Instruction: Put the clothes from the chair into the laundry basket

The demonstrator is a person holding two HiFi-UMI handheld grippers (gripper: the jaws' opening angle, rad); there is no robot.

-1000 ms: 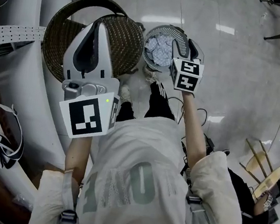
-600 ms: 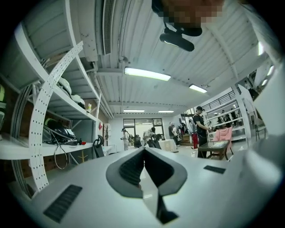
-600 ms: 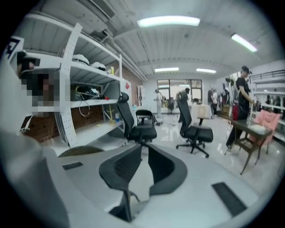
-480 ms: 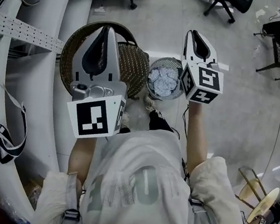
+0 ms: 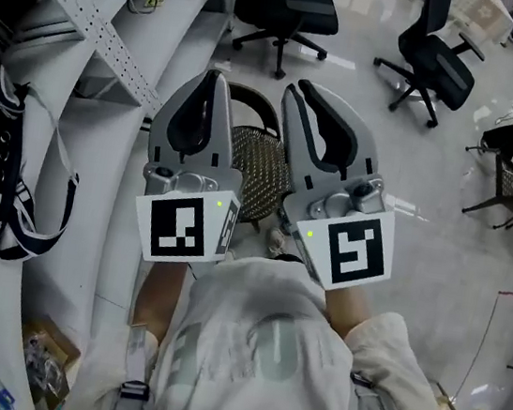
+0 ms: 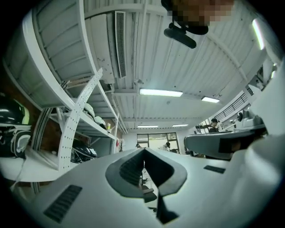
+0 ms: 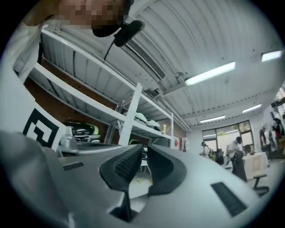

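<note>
A pale workshop floor [image 5: 446,207] spreads out below a person in a white T-shirt [image 5: 256,341], with a long white shelving rack [image 5: 92,25] along the left side and two black office chairs [image 5: 285,4] standing well beyond. No clothes show on either chair seat, nor anywhere else in the three views. The person holds both tools up side by side at chest height, pointing forward and slightly upward, so each gripper view looks at ceiling lights and shelves and not at any laundry. This looks like a carrying pose between steps, not a reach. The left tongs [image 5: 214,80] are pressed together at the tips and carry nothing. The right tongs [image 5: 296,91] have just been closing and now show only a thin slit between the pads, with nothing between them. A dark woven basket [image 5: 257,166], which may be the laundry basket, sits on the floor beneath and between the two tools. They cover most of it, so its contents cannot be seen.
</note>
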